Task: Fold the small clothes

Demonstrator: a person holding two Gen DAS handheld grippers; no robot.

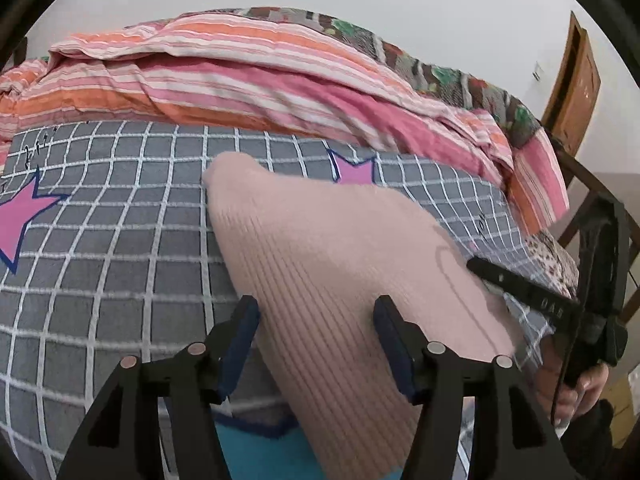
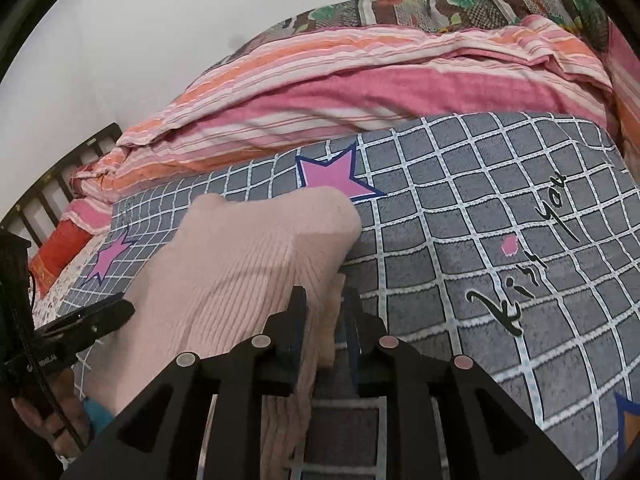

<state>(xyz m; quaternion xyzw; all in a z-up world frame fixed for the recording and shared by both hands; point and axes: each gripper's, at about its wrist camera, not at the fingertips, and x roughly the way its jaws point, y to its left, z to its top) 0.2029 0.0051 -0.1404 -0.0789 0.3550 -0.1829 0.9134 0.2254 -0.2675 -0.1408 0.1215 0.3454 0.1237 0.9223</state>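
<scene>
Left wrist view showed my left claw [image 1: 316,320] spread apart above the pink ribbed sweater [image 1: 320,248], its blue pads on either side of the knit and pressing on nothing. The sweater lay on the grey checked blanket [image 1: 120,240] covering the bed, with pink stars printed on it. My right claw [image 2: 326,300] was nearly clenched, pinching a fold at the sweater's edge between its pads. Behind the blanket a striped quilt [image 1: 240,80] lay bunched against the wall. My right claw also appeared at the right edge of the left view, resting against the sweater.
</scene>
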